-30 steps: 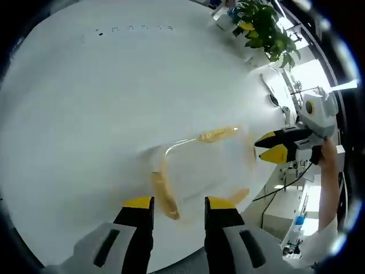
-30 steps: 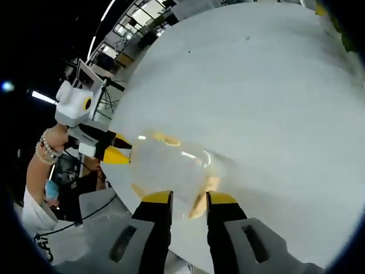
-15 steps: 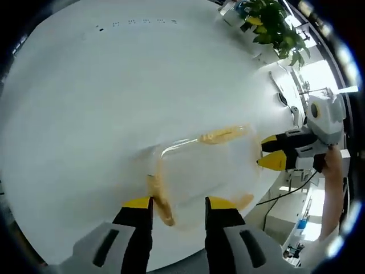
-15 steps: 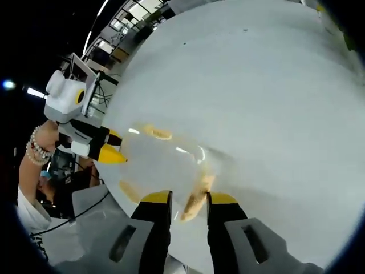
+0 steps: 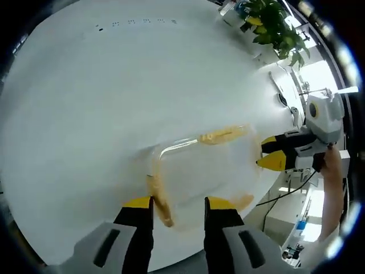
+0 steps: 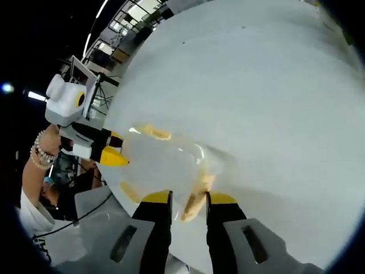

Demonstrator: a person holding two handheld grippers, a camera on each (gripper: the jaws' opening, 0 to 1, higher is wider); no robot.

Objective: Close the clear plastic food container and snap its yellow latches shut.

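container (image 5: 202,168) near table edge (image 5: 259,188) | both grippers (image 5: 178,204) (image 6: 189,198) released, straddling latches, seemingly

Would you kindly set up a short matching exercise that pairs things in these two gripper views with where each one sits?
Things:
1. clear plastic food container
2. potted plant
3. left hand-held gripper
4. bead bracelet

Places:
A. at the white table's far edge
B. on the wrist of the person's hand
C. on the table, between both hand-held grippers
D. one jaw on either side of a yellow latch

Pairs: 1-C, 2-A, 3-D, 4-B
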